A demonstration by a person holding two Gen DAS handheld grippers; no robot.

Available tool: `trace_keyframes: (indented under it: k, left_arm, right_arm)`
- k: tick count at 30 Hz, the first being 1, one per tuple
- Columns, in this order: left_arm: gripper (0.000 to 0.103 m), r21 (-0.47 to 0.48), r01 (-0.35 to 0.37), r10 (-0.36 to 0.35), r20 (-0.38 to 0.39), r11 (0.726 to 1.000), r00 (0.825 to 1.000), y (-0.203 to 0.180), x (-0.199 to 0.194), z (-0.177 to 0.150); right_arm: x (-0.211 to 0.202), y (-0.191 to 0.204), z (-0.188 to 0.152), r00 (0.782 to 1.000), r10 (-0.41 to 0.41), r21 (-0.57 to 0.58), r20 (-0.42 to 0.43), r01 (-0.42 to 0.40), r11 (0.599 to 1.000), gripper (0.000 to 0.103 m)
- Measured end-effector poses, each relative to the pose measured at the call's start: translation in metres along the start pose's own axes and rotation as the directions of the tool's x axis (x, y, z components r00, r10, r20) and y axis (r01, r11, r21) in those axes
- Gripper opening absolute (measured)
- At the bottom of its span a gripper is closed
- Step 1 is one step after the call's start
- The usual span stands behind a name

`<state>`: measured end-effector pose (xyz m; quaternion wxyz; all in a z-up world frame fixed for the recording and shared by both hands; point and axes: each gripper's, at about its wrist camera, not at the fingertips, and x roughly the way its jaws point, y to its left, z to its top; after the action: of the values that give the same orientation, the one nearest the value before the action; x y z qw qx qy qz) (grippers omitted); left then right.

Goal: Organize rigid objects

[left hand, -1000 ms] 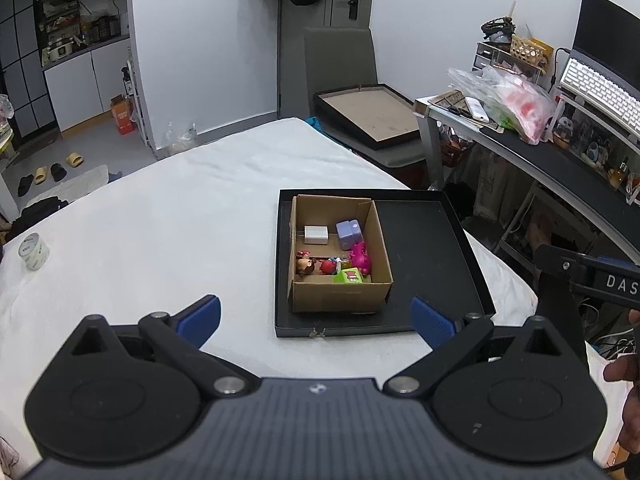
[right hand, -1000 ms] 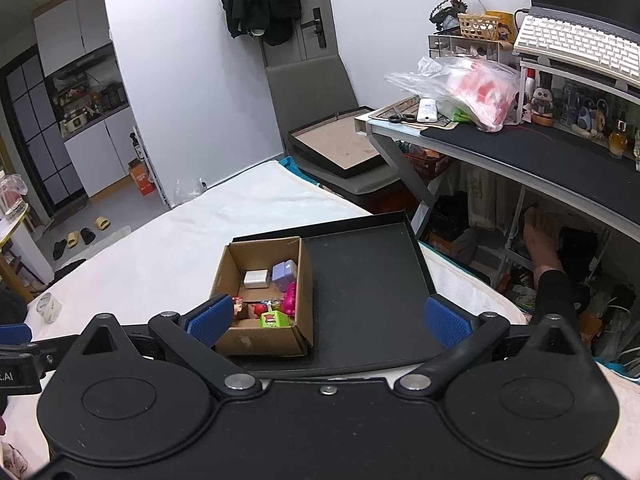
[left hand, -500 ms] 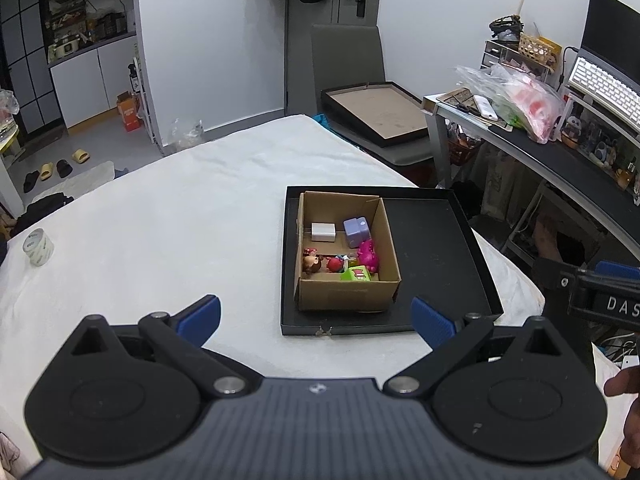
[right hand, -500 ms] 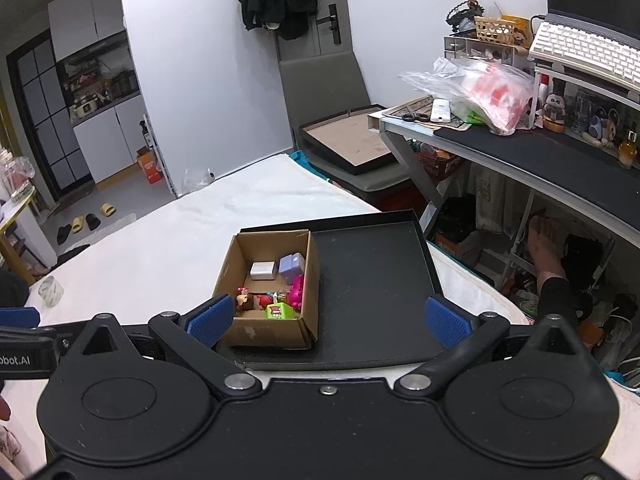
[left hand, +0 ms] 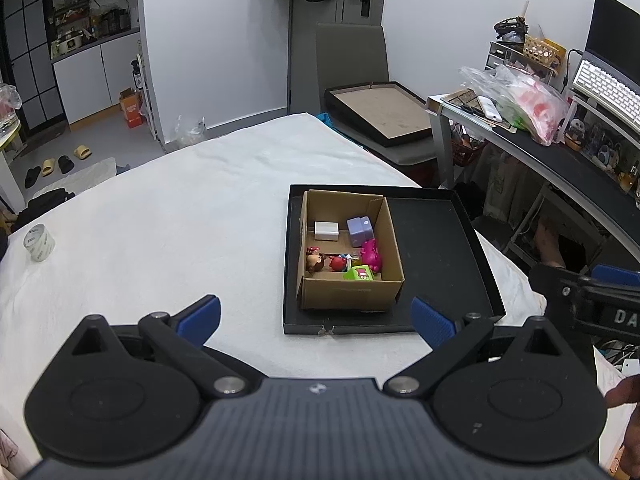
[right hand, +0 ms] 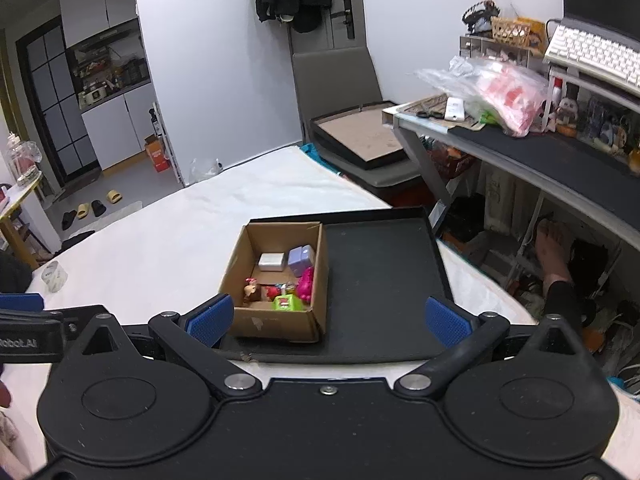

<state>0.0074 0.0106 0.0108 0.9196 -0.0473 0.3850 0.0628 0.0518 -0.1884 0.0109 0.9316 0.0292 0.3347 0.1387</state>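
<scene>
Item: cardboard box (left hand: 348, 276) standing in the left half of a black tray (left hand: 436, 240), on a white-covered desk (left hand: 160, 216); the tray's right half is bare. Contents of box: white block (left hand: 326, 230) at 11 o'clock, lilac cube (left hand: 360, 231) at 1 o'clock, pink toy (left hand: 371, 254) at 3 o'clock against the right wall, green toy (left hand: 359, 273) at 5 o'clock, red figure (left hand: 339, 263) at centre, brown-headed figure (left hand: 314, 261) at 8 o'clock. Tape roll (left hand: 39, 242) lies well apart, at 9 o'clock near the desk's edge. Left gripper (left hand: 316, 316): jaws released, spread wide, empty, above the desk short of the tray. Right gripper (right hand: 326, 318): jaws likewise released and empty, framing the box and tray. Progress, as a judgement: nothing is laid out on the tray and all six toys sit in the box, so either sorting has not begun or everything is already gathered; the pictures do not settle which. Change since a second ago: box and tray appear a little farther and more central in both views, suggesting both grippers have drawn back or risen slightly; contents are unmoved and jaw spread is unchanged.
</scene>
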Motion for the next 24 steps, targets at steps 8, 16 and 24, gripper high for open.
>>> trace_keyframes:
  k: [8, 16, 24]
  left_arm:
    - [0.101, 0.004, 0.002, -0.002, 0.001, 1.0, 1.0, 0.001, 0.0, -0.001]
    - [0.101, 0.002, -0.003, 0.003, 0.001, 1.0, 1.0, 0.002, 0.001, -0.001]
    - [0.101, 0.006, -0.001, 0.001, -0.002, 1.0, 1.0, 0.001, 0.002, 0.0]
  right_arm:
    - [0.0, 0.004, -0.001, 1.0, 0.007, -0.016, 0.001, -0.007, 1.0, 0.103]
    - [0.001, 0.009, -0.001, 1.0, -0.005, -0.044, -0.004, 0.005, 0.999, 0.103]
    - [0.001, 0.01, -0.001, 1.0, -0.006, -0.046, -0.007, 0.006, 0.999, 0.103]
